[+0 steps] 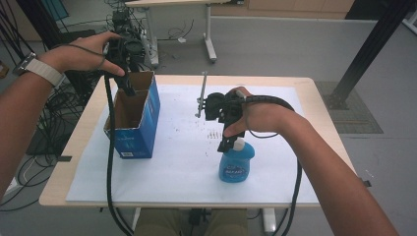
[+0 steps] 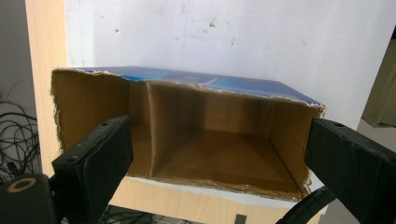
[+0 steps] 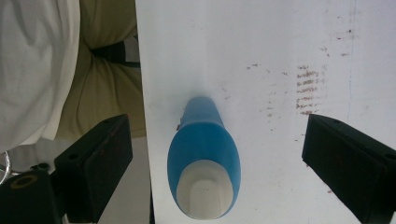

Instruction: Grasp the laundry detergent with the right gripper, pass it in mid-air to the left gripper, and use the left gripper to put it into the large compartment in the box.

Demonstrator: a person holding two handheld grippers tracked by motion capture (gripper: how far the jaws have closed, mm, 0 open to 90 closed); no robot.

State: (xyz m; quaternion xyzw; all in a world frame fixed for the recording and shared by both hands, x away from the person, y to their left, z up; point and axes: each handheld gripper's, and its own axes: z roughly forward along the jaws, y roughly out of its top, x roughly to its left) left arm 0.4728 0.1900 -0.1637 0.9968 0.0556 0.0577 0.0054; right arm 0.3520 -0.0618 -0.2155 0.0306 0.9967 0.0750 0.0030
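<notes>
**Both grippers poised, nothing gripped**

At the upper left of the high view, the left gripper (image 1: 129,86) hangs with jaws spread over the open blue cardboard box (image 1: 134,118), apparently ready to steady it. Right of centre, the right gripper (image 1: 227,142) descends, jaws wide, straddling the upright blue plastic bottle with white cap (image 1: 237,162), likely to grasp it.

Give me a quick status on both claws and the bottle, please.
Left claw open over the box. Right claw open above upright blue bottle, not touching. Nothing blocking.
</notes>
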